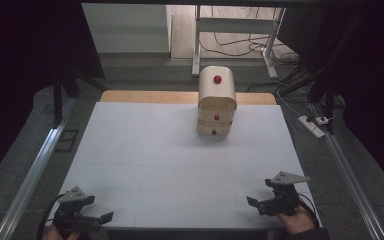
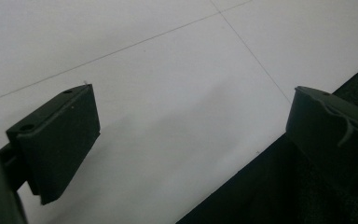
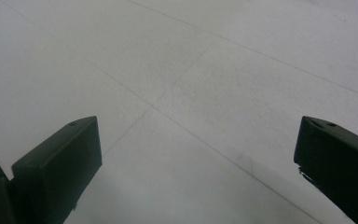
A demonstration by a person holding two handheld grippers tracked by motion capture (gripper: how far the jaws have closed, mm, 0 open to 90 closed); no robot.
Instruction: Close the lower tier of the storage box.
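A small pale wooden drawer cabinet (image 1: pixel 217 102) with a rounded top stands at the far middle-right of the white table (image 1: pixel 155 150). It has a red knob (image 1: pixel 217 79) on top and two more on its drawer fronts, which look shut. My left gripper (image 1: pixel 99 208) rests at the near left corner, and its jaws stand wide apart over bare table (image 2: pixel 193 93). My right gripper (image 1: pixel 259 192) sits at the near right edge, held by a hand (image 1: pixel 295 222), and is also open with nothing between its jaws (image 3: pixel 199 122). Both are far from the cabinet.
A bare wooden strip (image 1: pixel 145 96) runs along the table's far edge. Metal rails (image 1: pixel 30 175) flank both sides. A power strip (image 1: pixel 312 125) and cables lie on the floor at right. A white desk frame (image 1: pixel 197 40) stands behind. The table's front edge (image 2: pixel 270 186) drops off under my left gripper.
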